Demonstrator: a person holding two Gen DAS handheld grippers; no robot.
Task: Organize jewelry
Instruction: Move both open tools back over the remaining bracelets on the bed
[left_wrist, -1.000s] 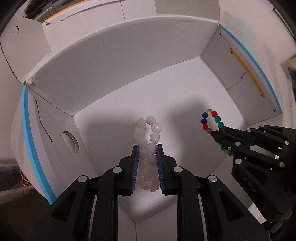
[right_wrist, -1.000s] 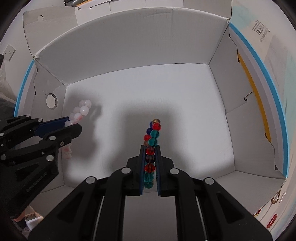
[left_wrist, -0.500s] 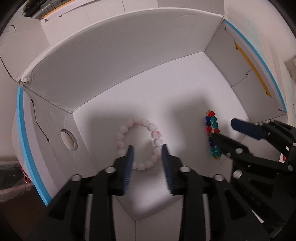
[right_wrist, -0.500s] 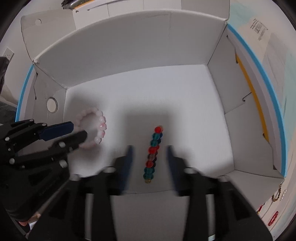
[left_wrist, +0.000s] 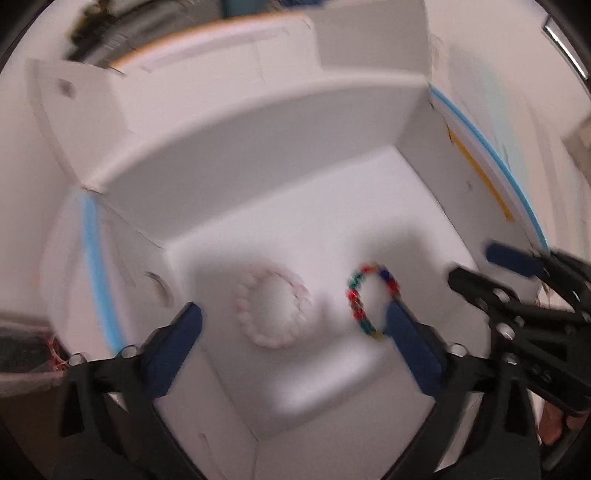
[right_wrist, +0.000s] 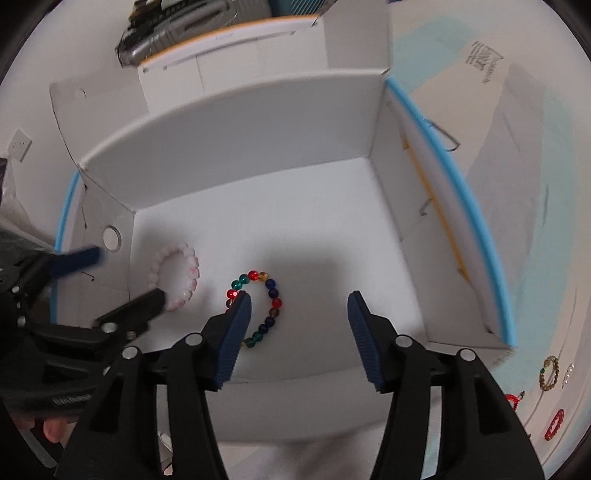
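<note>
Two bracelets apparently flat in box.

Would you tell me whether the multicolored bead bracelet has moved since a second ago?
Yes. The multicolored bead bracelet left the right gripper, whose jaws are now open, and lies as an open ring on the white box floor.
</note>
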